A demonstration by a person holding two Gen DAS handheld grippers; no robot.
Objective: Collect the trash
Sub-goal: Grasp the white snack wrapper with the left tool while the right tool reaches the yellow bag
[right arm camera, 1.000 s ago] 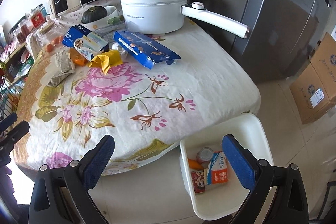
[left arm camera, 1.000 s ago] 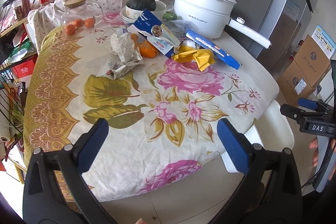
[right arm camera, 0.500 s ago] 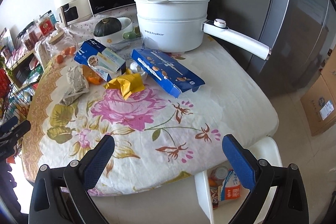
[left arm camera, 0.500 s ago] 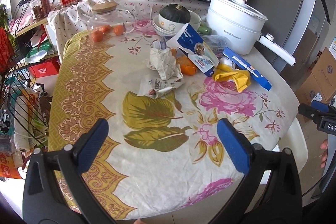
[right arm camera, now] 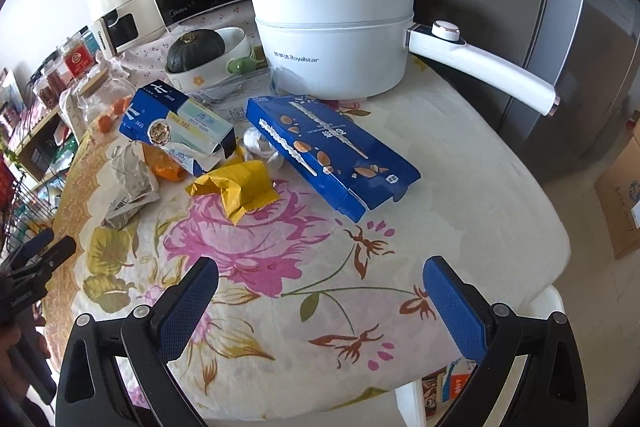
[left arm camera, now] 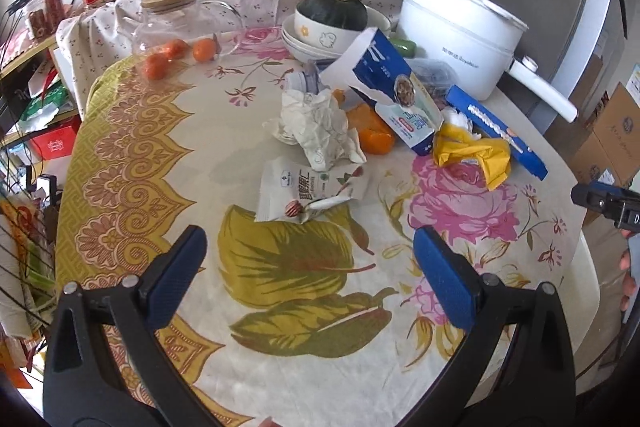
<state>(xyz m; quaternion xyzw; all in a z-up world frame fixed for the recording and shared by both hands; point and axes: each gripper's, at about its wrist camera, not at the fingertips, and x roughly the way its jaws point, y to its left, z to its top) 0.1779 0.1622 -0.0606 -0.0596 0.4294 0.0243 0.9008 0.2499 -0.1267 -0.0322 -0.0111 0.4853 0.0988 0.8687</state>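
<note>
Trash lies on the flowered tablecloth (left arm camera: 280, 267): a white snack wrapper (left arm camera: 312, 189), crumpled white paper (left arm camera: 320, 127), a yellow wrapper (left arm camera: 476, 151), a torn blue-and-white carton (left arm camera: 396, 95) and a long blue box (right arm camera: 332, 155). My left gripper (left arm camera: 308, 279) is open and empty, just short of the snack wrapper. My right gripper (right arm camera: 320, 307) is open and empty above the table's near right part, short of the blue box and the yellow wrapper (right arm camera: 236, 187). A white bin (right arm camera: 452, 391) with trash in it stands below the table edge.
A white electric pot (right arm camera: 332, 39) with a long handle (right arm camera: 484, 75) stands at the back. Bowls with a green squash (left arm camera: 334, 13), a glass jar (left arm camera: 180, 23), tangerines (left arm camera: 168, 57), a microwave and an air fryer are behind. Shelves stand left, cardboard boxes (left arm camera: 612, 131) right.
Both grippers have moved forward over the table toward the trash pile. The bin has slid almost out of the right wrist view. Both stay open.
</note>
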